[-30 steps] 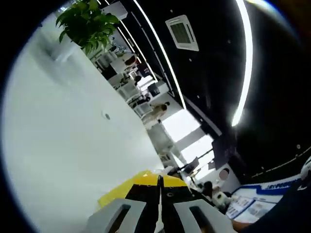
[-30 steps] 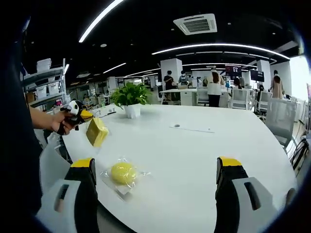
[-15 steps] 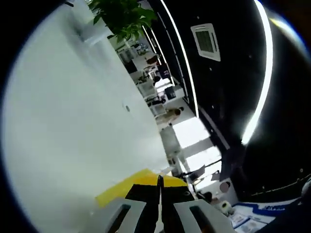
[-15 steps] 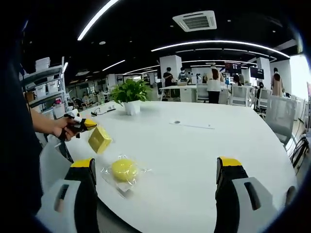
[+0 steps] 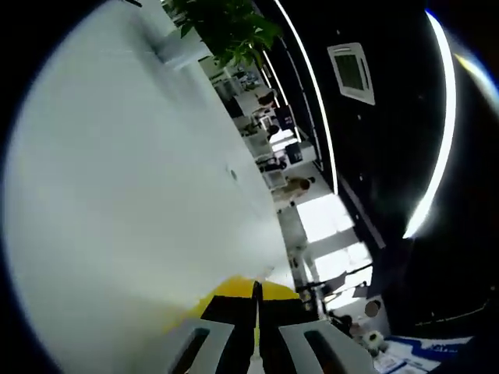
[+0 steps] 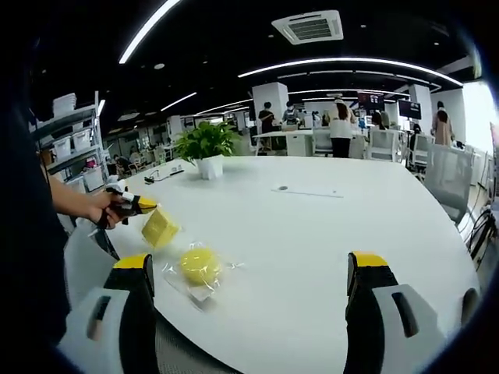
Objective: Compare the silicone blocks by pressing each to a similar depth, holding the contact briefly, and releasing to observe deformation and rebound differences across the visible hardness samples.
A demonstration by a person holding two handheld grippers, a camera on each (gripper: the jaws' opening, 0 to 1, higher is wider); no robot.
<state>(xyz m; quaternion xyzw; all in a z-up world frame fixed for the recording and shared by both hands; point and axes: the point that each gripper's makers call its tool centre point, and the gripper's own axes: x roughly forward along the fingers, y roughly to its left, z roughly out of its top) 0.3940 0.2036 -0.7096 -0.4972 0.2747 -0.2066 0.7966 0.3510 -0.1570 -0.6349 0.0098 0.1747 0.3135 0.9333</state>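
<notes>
In the right gripper view, the left hand-held gripper [image 6: 139, 206] was clamped on a yellow square block [image 6: 160, 227], held just above the white surface [image 6: 312, 234]. Beside it, a round yellow block [image 6: 199, 264] in clear wrap lay on the surface. The right hand-held gripper [image 6: 249, 292] stood wide open with nothing between its 2 jaws. A potted plant [image 6: 204, 148] stood farther back.

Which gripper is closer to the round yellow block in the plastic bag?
Left gripper: it holds the square block just beside the round yellow block. Right gripper hangs back, open.
</notes>
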